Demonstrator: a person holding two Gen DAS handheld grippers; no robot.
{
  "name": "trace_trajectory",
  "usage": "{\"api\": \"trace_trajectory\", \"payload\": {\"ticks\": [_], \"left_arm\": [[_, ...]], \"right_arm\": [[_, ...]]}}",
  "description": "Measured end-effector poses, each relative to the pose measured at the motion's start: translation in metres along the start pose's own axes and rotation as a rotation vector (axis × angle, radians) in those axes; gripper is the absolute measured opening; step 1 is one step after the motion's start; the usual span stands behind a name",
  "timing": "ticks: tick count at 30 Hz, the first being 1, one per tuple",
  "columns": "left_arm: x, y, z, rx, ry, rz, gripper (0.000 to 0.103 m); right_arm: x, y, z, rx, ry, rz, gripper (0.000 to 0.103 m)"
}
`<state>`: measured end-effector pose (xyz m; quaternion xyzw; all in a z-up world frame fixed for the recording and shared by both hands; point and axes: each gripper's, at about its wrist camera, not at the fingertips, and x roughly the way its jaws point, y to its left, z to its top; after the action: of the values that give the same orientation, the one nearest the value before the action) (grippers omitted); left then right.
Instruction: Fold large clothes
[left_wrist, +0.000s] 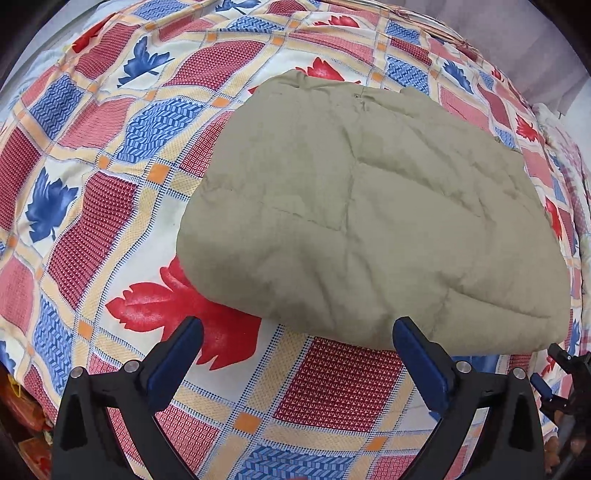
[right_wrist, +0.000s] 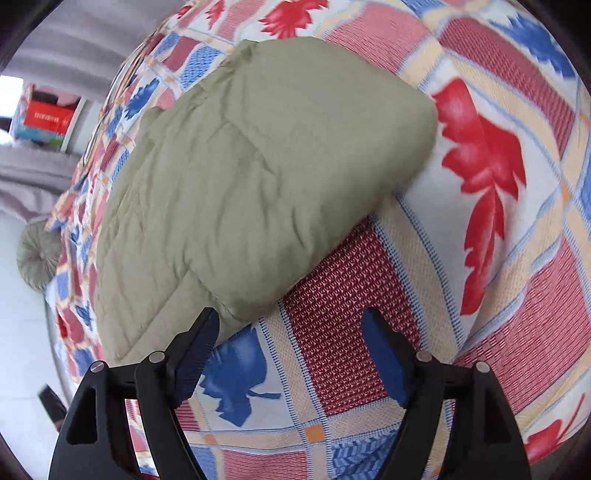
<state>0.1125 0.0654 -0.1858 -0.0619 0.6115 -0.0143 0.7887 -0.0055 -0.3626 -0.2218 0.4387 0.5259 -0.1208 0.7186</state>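
Note:
A padded olive-green garment (left_wrist: 369, 206) lies folded into a thick rounded bundle on the patterned bedsheet (left_wrist: 110, 184). It also shows in the right wrist view (right_wrist: 251, 184), tilted. My left gripper (left_wrist: 297, 332) is open and empty, just in front of the bundle's near edge. My right gripper (right_wrist: 288, 325) is open and empty; its left finger (right_wrist: 199, 343) is close to the bundle's near corner. The right gripper also shows at the right edge of the left wrist view (left_wrist: 561, 373).
The bedsheet (right_wrist: 480, 258) has red, blue and cream squares with leaf prints. A round olive cushion (right_wrist: 37, 254) sits at the bed's left side. A shelf with red and coloured boxes (right_wrist: 48, 114) stands beyond the bed. The bed edge is near my grippers.

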Motion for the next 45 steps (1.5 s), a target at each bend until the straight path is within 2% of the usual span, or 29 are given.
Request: {"api": "trace_trajectory", "payload": {"ticks": [2, 3, 6, 10, 12, 16, 22, 25, 26, 30, 36, 37, 38, 39, 40, 41, 43, 44, 45], "left_arm": [[0.001, 0.002, -0.001, 0.002, 0.0, 0.006, 0.102], [0.002, 0.003, -0.002, 0.004, 0.008, -0.005, 0.102], [0.005, 0.005, -0.004, -0.006, 0.018, -0.021, 0.102], [0.013, 0.01, -0.005, -0.048, 0.034, -0.083, 0.102], [0.018, 0.015, -0.006, -0.084, 0.038, -0.145, 0.102], [0.03, 0.032, -0.006, -0.204, 0.047, -0.325, 0.102], [0.057, 0.045, 0.001, -0.298, 0.087, -0.456, 0.102], [0.064, 0.044, 0.008, -0.324, 0.08, -0.485, 0.102], [0.066, 0.043, 0.011, -0.331, 0.074, -0.494, 0.102], [0.07, 0.037, 0.025, -0.353, 0.045, -0.512, 0.102], [0.089, 0.032, 0.043, -0.418, 0.023, -0.484, 0.102], [0.088, 0.032, 0.044, -0.426, 0.013, -0.472, 0.095], [0.087, 0.03, 0.046, -0.427, 0.004, -0.46, 0.084], [0.084, 0.029, 0.047, -0.416, -0.001, -0.455, 0.061], [0.082, 0.028, 0.049, -0.401, -0.003, -0.461, 0.044], [0.078, 0.028, 0.05, -0.389, -0.009, -0.467, 0.037], [0.067, 0.023, 0.054, -0.339, -0.034, -0.449, 0.024], [0.059, 0.019, 0.055, -0.303, -0.052, -0.431, 0.023], [0.051, 0.014, 0.055, -0.264, -0.072, -0.41, 0.021]], "right_arm": [[0.001, -0.006, 0.0, 0.026, -0.005, 0.041, 0.083], [0.001, -0.008, 0.0, 0.032, -0.006, 0.059, 0.088], [0.003, -0.01, 0.001, 0.046, 0.002, 0.117, 0.089], [0.01, -0.007, 0.002, 0.057, 0.009, 0.175, 0.089], [0.014, -0.005, 0.003, 0.06, 0.003, 0.192, 0.089], [0.03, -0.007, 0.012, 0.107, 0.024, 0.242, 0.089], [0.05, -0.008, 0.028, 0.161, 0.031, 0.305, 0.089], [0.057, 0.0, 0.036, 0.155, 0.029, 0.358, 0.092], [0.061, 0.004, 0.038, 0.155, 0.036, 0.391, 0.103], [0.065, 0.009, 0.046, 0.171, 0.038, 0.482, 0.103], [0.08, 0.009, 0.051, 0.178, 0.078, 0.468, 0.103], [0.083, 0.011, 0.051, 0.175, 0.083, 0.459, 0.103], [0.086, 0.013, 0.051, 0.169, 0.087, 0.452, 0.103], [0.087, 0.014, 0.051, 0.165, 0.091, 0.448, 0.103], [0.089, 0.016, 0.051, 0.159, 0.097, 0.441, 0.103], [0.089, 0.017, 0.051, 0.158, 0.101, 0.436, 0.103], [0.088, 0.017, 0.05, 0.171, 0.108, 0.43, 0.096], [0.088, 0.016, 0.05, 0.18, 0.111, 0.421, 0.073], [0.087, 0.014, 0.05, 0.19, 0.118, 0.415, 0.058]]}}
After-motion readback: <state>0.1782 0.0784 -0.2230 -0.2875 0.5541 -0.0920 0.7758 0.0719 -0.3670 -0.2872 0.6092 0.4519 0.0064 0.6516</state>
